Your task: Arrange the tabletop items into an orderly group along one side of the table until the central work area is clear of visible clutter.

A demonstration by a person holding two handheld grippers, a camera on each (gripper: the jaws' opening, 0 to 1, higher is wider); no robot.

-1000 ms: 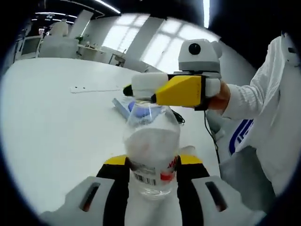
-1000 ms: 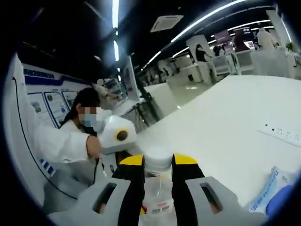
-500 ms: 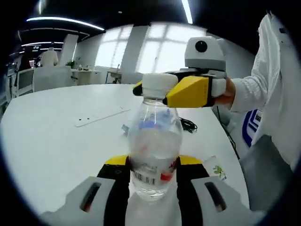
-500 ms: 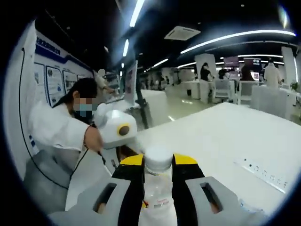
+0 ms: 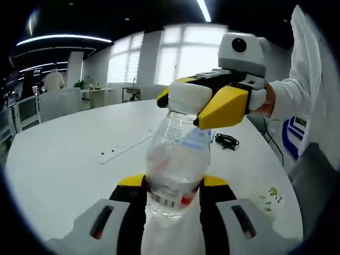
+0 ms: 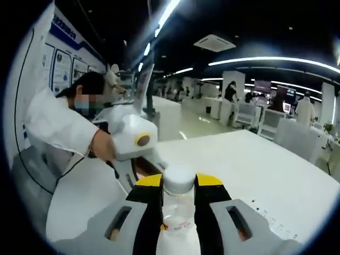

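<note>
Bottle clamped at both ends above the table

Bottle point(image 5: 176, 170) fills the centre of the left gripper view, its base hidden between the jaws of the left gripper point(image 5: 172, 191), which are clamped on its lower body at bottom centre. Its label shows only a barcode and a red patch; the rest is too blurred to read. The right gripper point(image 5: 204, 103) enters from the upper right, jaws closed on the white cap point(image 5: 188, 98), held by a hand point(image 5: 268, 101) in a white sleeve cut off at the frame's right edge.

In the right gripper view the cap point(image 6: 179, 178) sits between the jaws at bottom centre, and the bottle point(image 6: 178, 220) below it is mostly hidden. The left gripper point(image 6: 133, 141) shows only in part at centre left.

On the white table point(image 5: 64, 170): one flat white strip point(image 5: 125, 149) at centre left, one black cable point(image 5: 227, 141) at centre right, one pale packet point(image 5: 271, 194) at lower right, hard to make out. One bottle, two grippers.
</note>
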